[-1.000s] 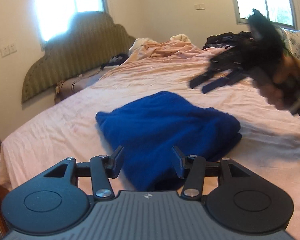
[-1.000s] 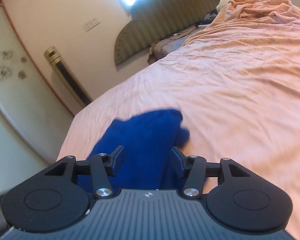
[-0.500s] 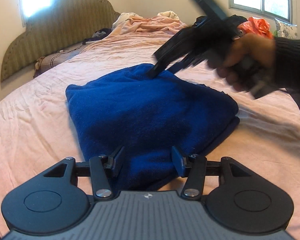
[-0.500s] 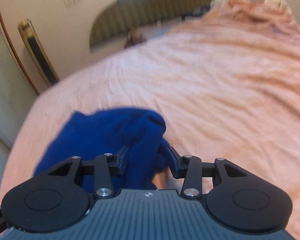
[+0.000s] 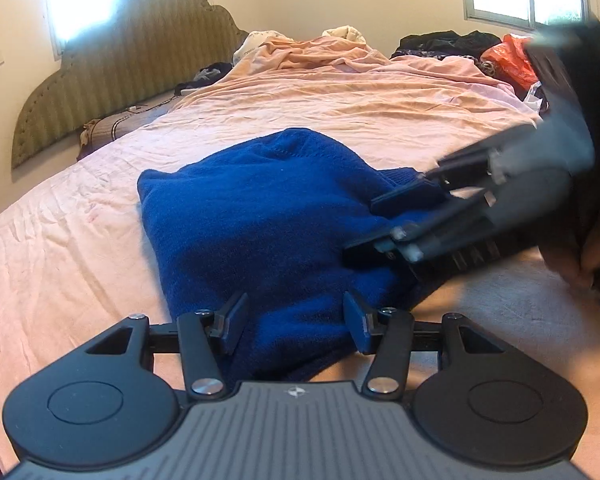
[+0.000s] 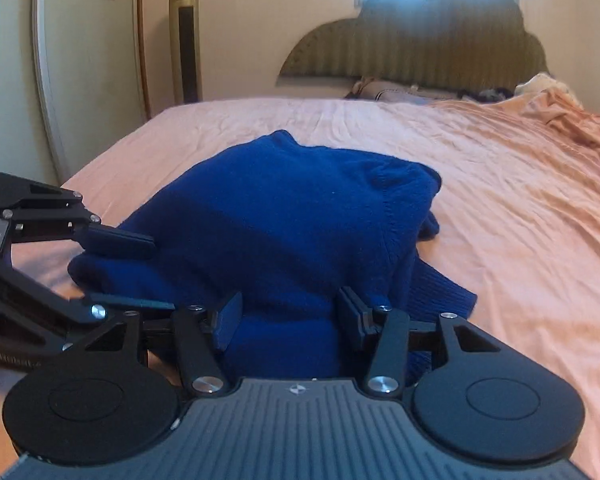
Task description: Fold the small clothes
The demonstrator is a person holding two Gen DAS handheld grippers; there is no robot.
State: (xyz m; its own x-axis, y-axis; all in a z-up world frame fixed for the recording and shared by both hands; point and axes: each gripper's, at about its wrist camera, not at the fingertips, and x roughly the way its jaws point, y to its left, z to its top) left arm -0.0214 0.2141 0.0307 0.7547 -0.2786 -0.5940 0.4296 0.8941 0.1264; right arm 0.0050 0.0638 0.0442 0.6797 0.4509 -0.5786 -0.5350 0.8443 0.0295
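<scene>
We see a blue knit sweater (image 5: 260, 216) lying folded into a thick bundle on the pink bed sheet (image 5: 60, 248), near the close edge of the bed. In the left wrist view our left gripper (image 5: 294, 326) sits low at the near edge of the bundle, its fingers (image 5: 232, 322) spread apart with the blue fabric showing between them; none of the knit is pinched. The right gripper (image 5: 374, 226) reaches in from the right, blurred, its two fingers apart and lying on or just over the right side of the sweater; we cannot tell whether they touch the knit. A hand (image 5: 584, 256) behind it is only partly visible.

In the right wrist view the right gripper (image 6: 288, 320) frames the near end of the sweater (image 6: 300, 216) with its fingers apart, and the left gripper (image 6: 132, 272) enters from the left, one finger lying on the left edge of the bundle, the other lower beside it. A ribbed hem (image 6: 440, 296) sticks out at the right. Far back stand a striped headboard (image 6: 412, 56) and a rumpled pink blanket (image 5: 320, 56).
</scene>
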